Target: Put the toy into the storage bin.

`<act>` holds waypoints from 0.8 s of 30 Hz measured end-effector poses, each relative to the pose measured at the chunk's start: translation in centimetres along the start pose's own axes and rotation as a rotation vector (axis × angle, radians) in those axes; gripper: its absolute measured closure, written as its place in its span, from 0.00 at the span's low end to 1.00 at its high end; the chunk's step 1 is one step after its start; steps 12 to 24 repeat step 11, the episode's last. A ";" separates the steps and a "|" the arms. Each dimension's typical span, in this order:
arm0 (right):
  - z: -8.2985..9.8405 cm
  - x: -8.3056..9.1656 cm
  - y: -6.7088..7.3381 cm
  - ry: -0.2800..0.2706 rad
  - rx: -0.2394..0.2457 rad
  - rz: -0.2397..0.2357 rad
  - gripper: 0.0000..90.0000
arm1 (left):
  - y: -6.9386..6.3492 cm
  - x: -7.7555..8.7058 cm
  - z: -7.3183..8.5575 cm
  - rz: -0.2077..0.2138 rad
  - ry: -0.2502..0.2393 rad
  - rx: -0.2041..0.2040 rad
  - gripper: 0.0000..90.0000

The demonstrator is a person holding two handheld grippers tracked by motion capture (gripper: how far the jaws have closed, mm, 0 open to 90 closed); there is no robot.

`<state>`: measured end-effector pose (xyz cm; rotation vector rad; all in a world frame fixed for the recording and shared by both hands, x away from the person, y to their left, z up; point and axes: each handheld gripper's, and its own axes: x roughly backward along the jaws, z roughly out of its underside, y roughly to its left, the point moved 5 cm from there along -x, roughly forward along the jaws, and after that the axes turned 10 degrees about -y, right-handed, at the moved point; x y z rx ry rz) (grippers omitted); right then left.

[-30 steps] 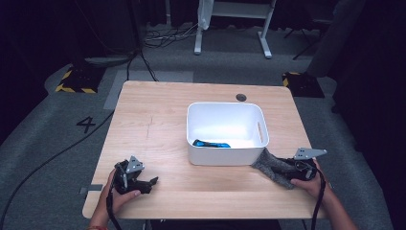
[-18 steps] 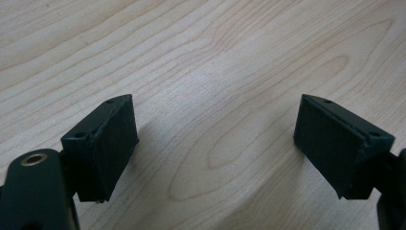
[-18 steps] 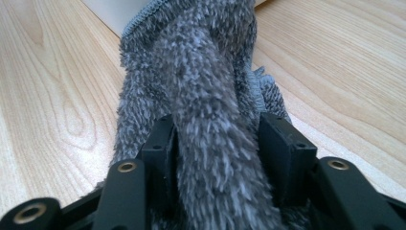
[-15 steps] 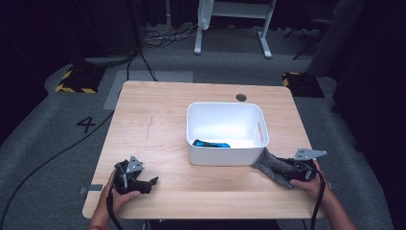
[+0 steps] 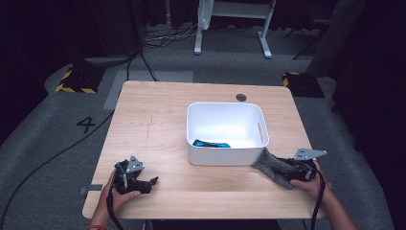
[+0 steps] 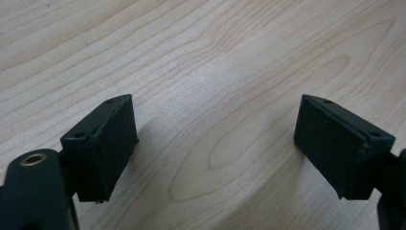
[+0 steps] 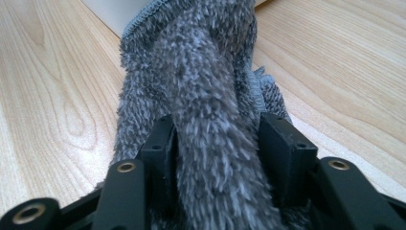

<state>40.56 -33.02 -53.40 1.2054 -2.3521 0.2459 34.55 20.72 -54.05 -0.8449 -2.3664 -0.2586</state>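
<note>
The grey cloth [image 5: 274, 165] lies on the table [image 5: 163, 124] at the near right corner of the white bin [image 5: 226, 128], one end touching the bin's wall and the other bunched in the right gripper [image 5: 293, 173]. In the right gripper view a thick fold of that cloth [image 7: 206, 96] runs up between the two jaws, and both pads press into the pile on either side, so the gripper is clamped on it. The fabric looks like fluffy microfibre: light, limp and compressible, likely to sag and trail from whatever point is pinched rather than hold a shape. It should not slip much, since the pile gives the pads plenty to bite, and nothing about it is fragile. A gathered fold, as here, seems the best hold (a single edge would leave most of the cloth dragging). The right hand [image 5: 311, 184] rests low at the table's near right edge, the gripper pointing roughly level towards the bin. The left gripper [image 5: 152, 182] sits well apart at the near left, jaws parted over bare wood with nothing between them. A blue item [image 5: 210, 143] lies inside the bin.
</note>
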 end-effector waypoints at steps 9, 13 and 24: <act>0.0 0.0 0.0 -0.002 0.002 -0.007 0.55 | 0.1 0.0 0.0 -0.009 0.000 0.002 0.17; 0.0 0.0 0.0 -0.003 0.000 -0.010 0.55 | 0.1 0.0 0.0 -0.009 0.001 0.004 0.17; 0.0 0.0 0.0 -0.003 0.000 -0.010 0.55 | 0.1 0.0 0.0 -0.009 0.001 0.004 0.17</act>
